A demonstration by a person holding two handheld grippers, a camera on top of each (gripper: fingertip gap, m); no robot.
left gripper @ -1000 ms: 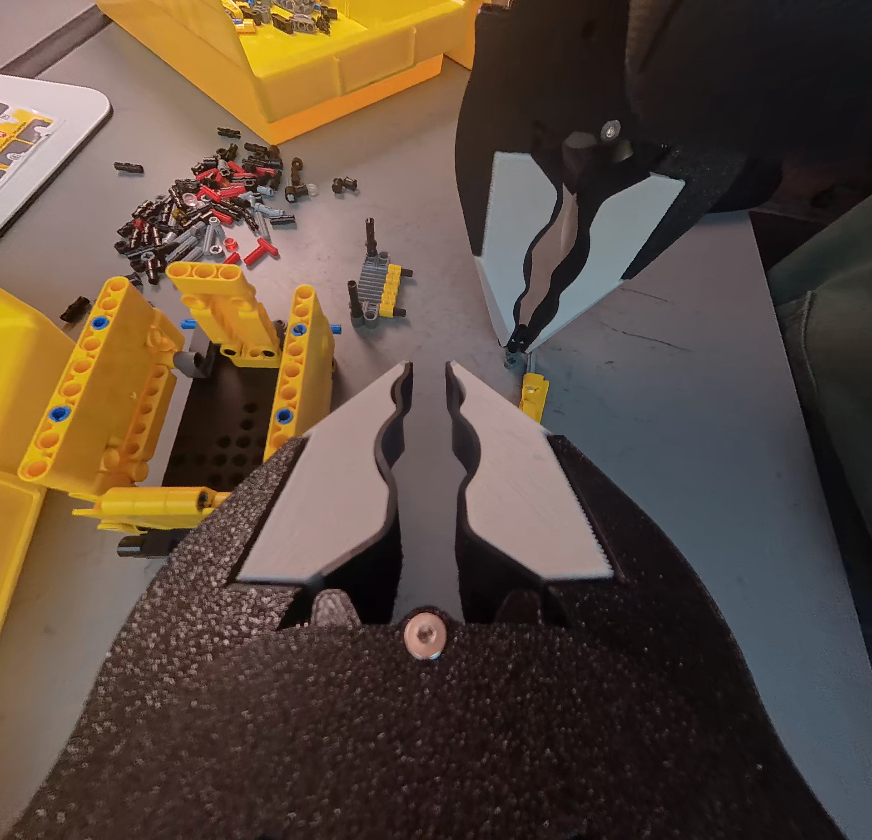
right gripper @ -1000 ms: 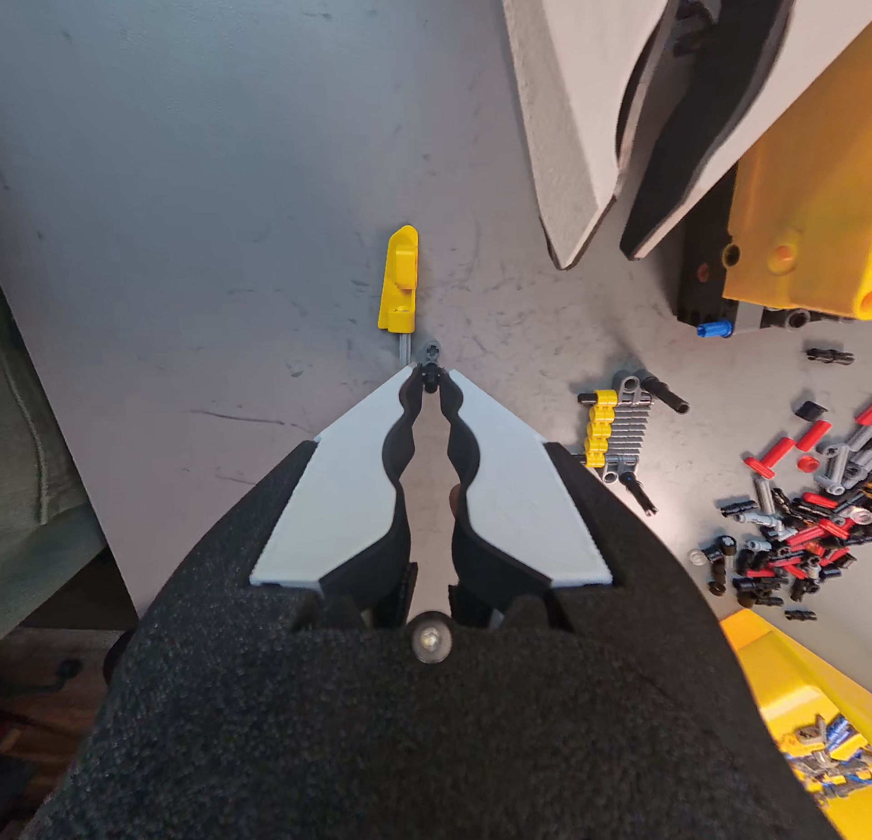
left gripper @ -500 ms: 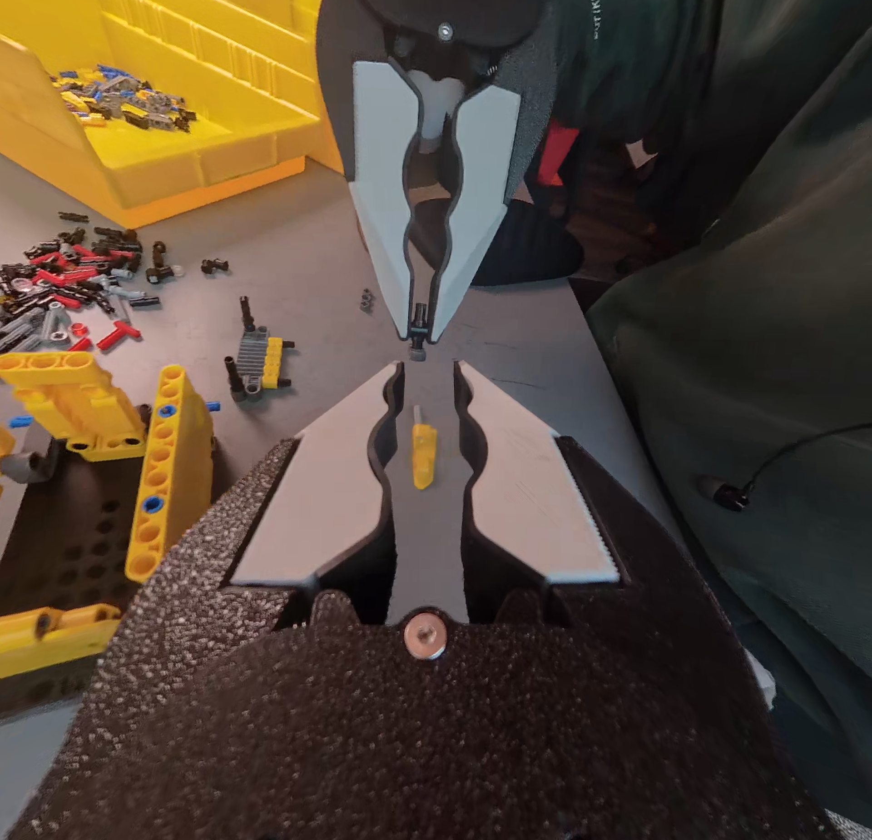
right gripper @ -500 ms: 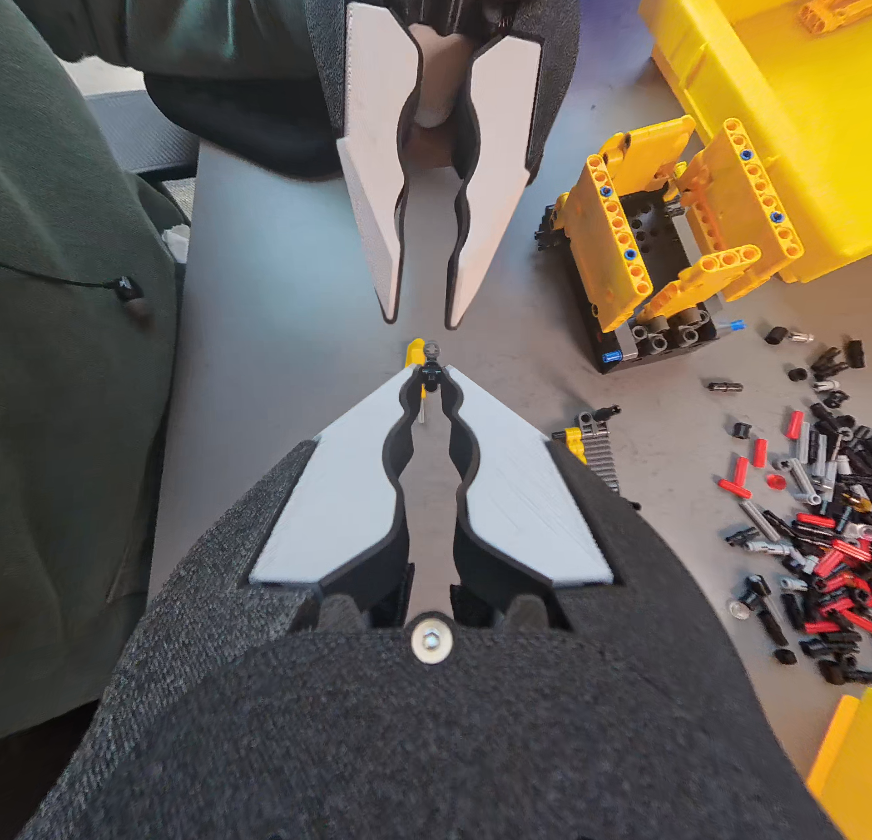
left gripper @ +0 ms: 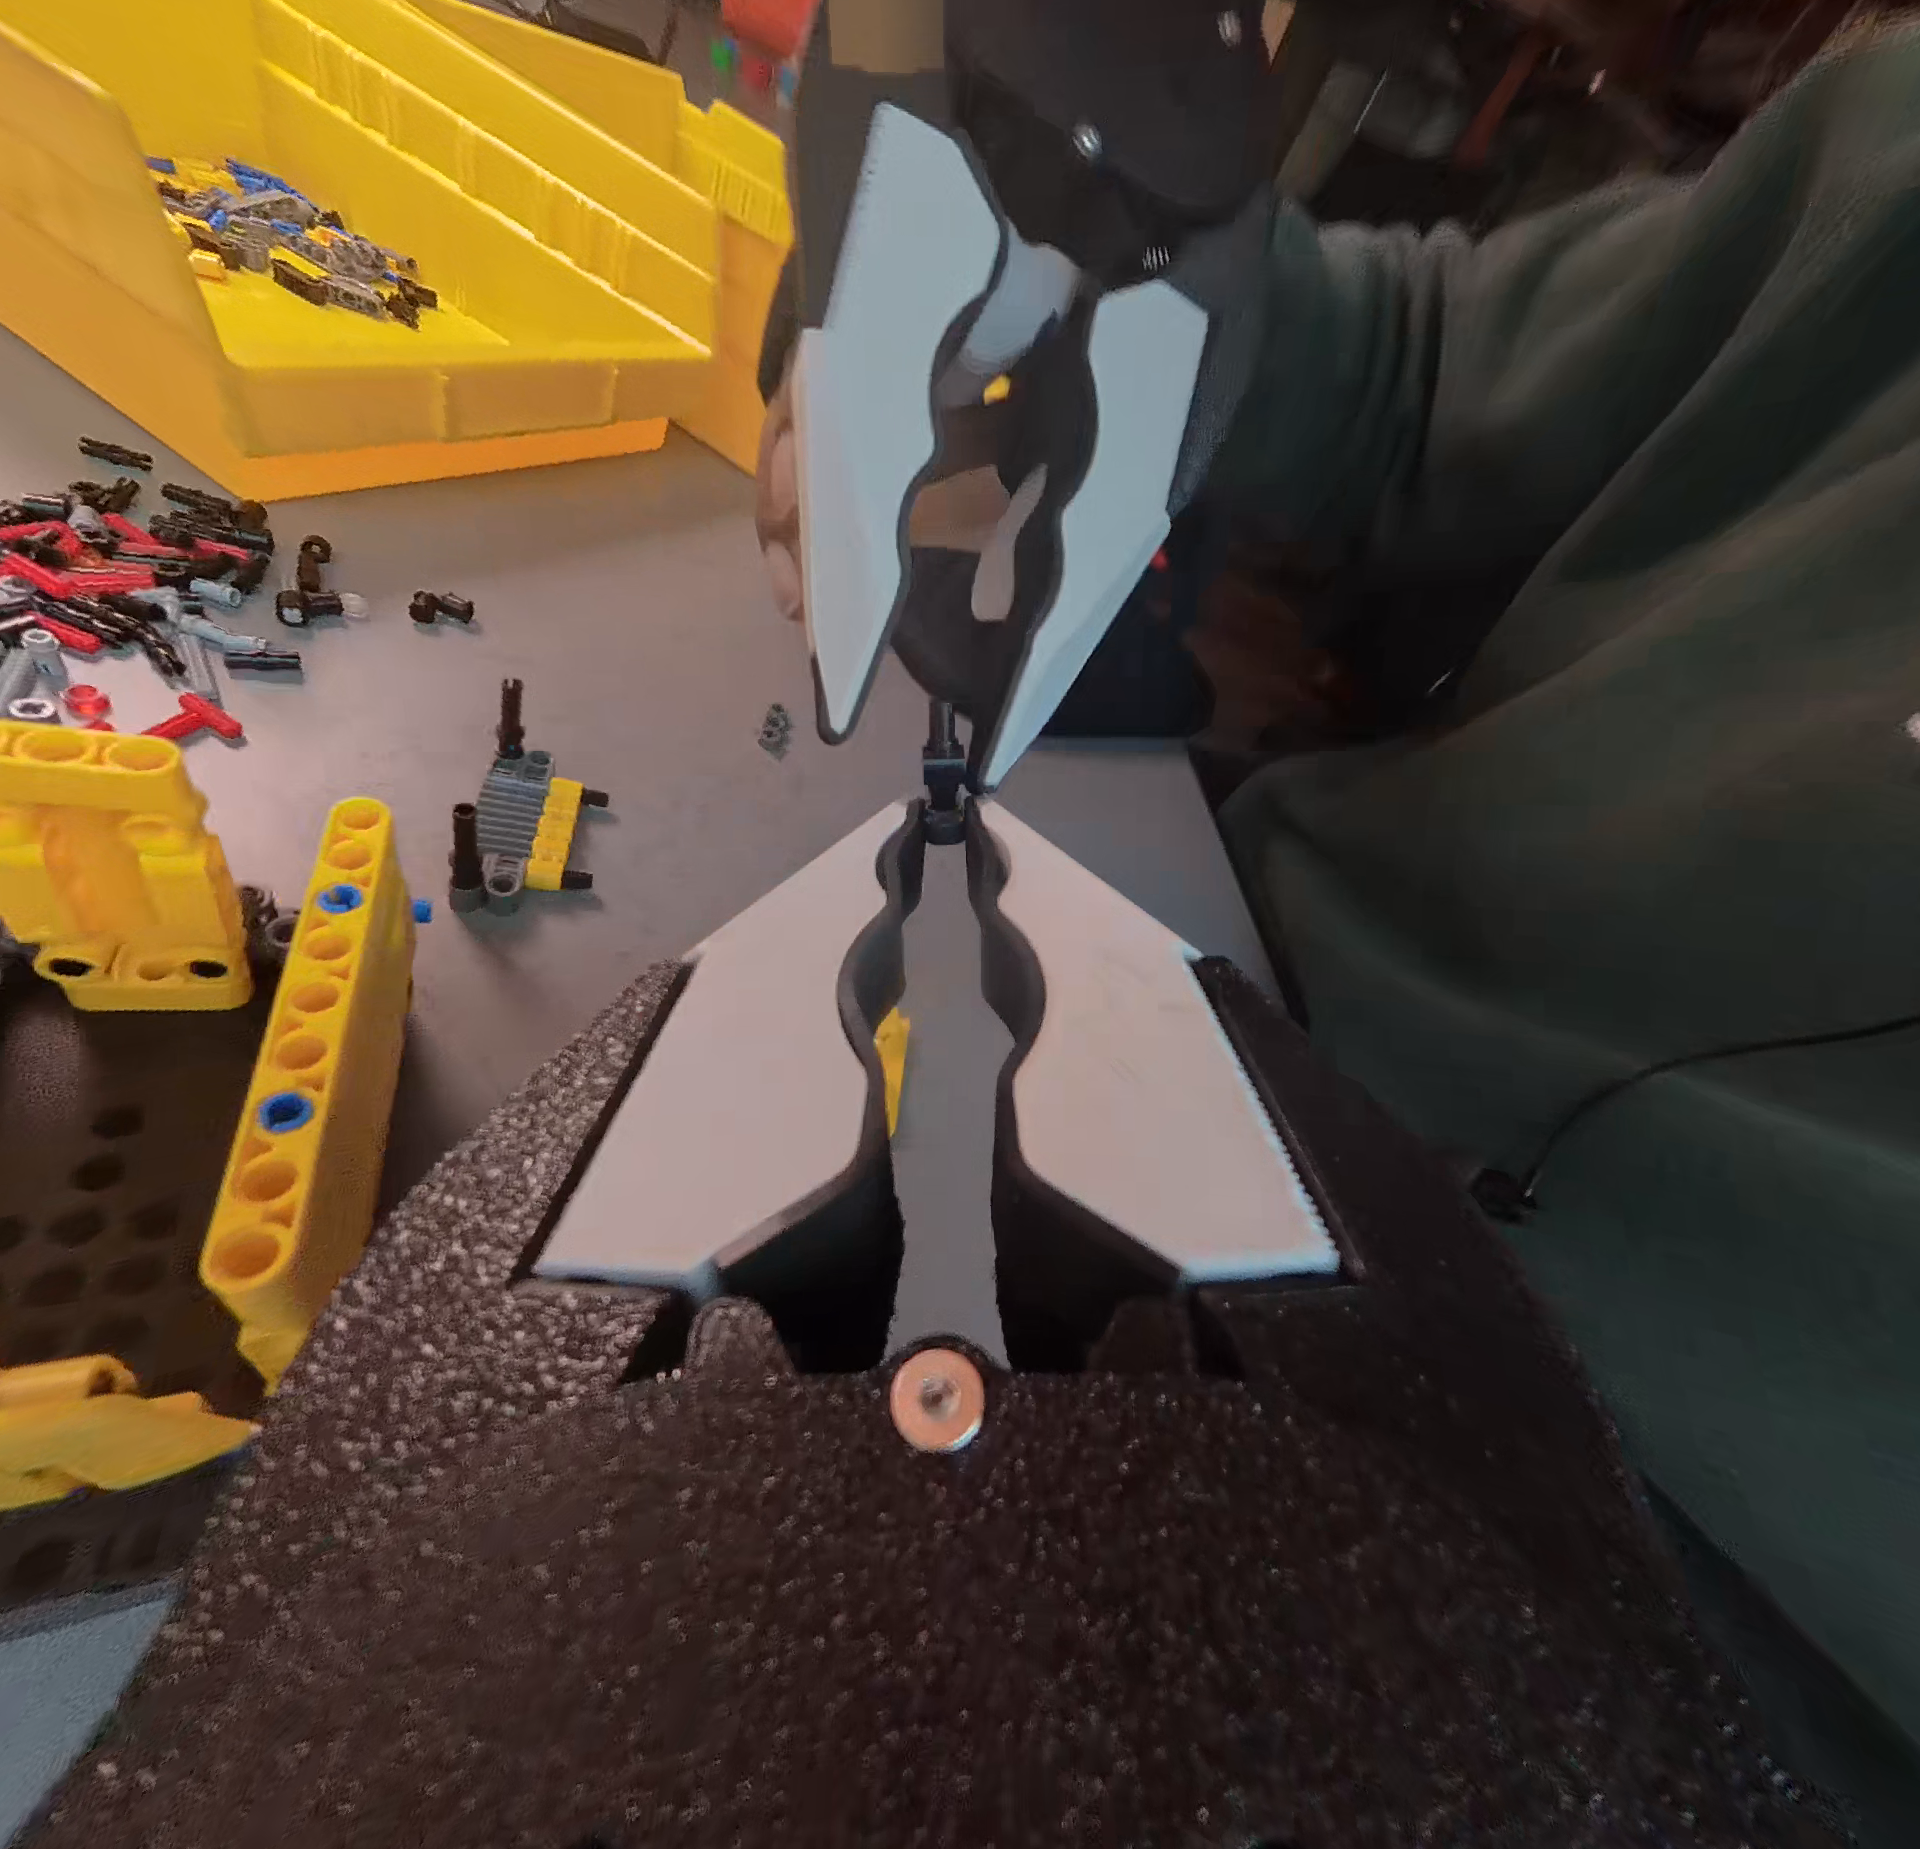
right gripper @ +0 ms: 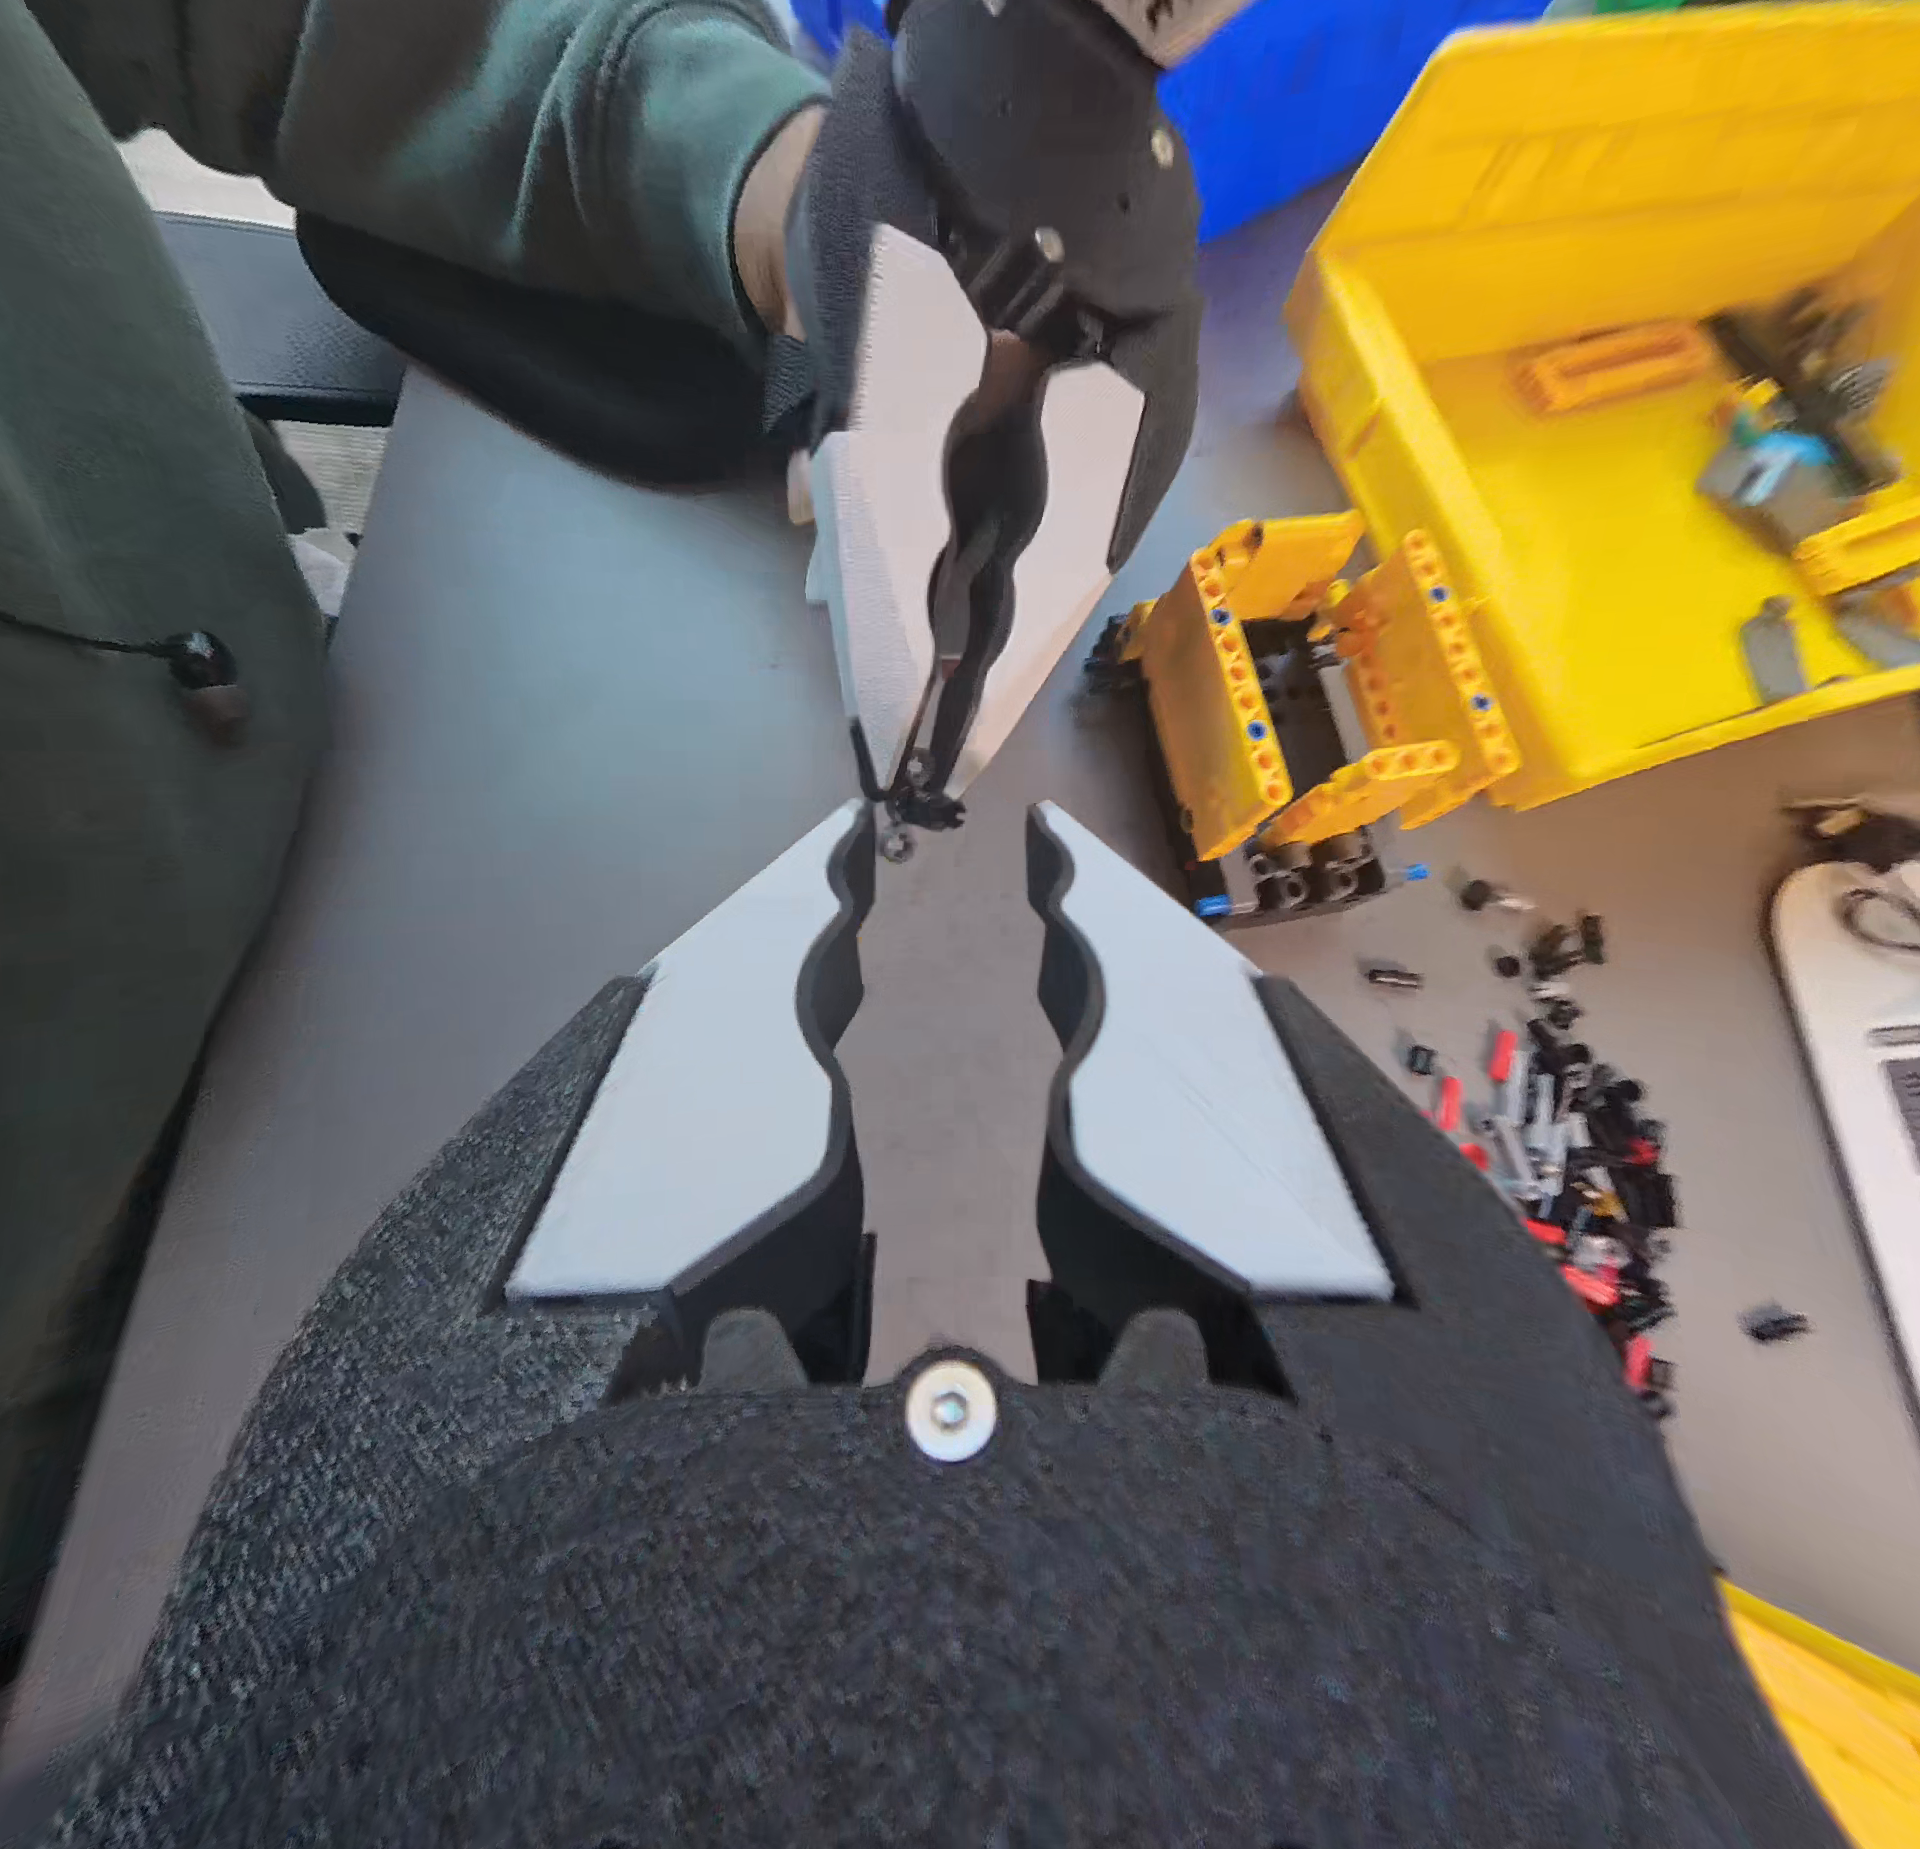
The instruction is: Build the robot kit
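since half a second ago the pin (left gripper: 943, 760) has passed over: the left gripper (left gripper: 943, 820), then apart, is now pinched on its lower end, and the right gripper (left gripper: 906, 748), which was clamped on it, has spread its fingers.

left wrist view, left to right: far left of the fingers a yellow bin (left gripper: 468, 417) and a pile (left gripper: 114, 573) of loose red and black parts; nearer, a yellow model (left gripper: 322, 1020) on a black base, then a small grey-yellow block (left gripper: 525, 833). between the left fingers, lying on the table (left gripper: 644, 573), a yellow piece (left gripper: 891, 1072). the pin stands up from the tips, held off the table, one right fingertip just beside it. right of the fingers, a green sleeve (left gripper: 1558, 656).

right wrist view: right gripper (right gripper: 951, 817) fingers apart, nothing in them; the pin (right gripper: 920, 810) sits just beyond their left tip, in the closed tips of the left gripper (right gripper: 914, 783). right of the fingers, the model (right gripper: 1226, 677), the bin (right gripper: 1382, 469), the pile (right gripper: 1558, 1155).
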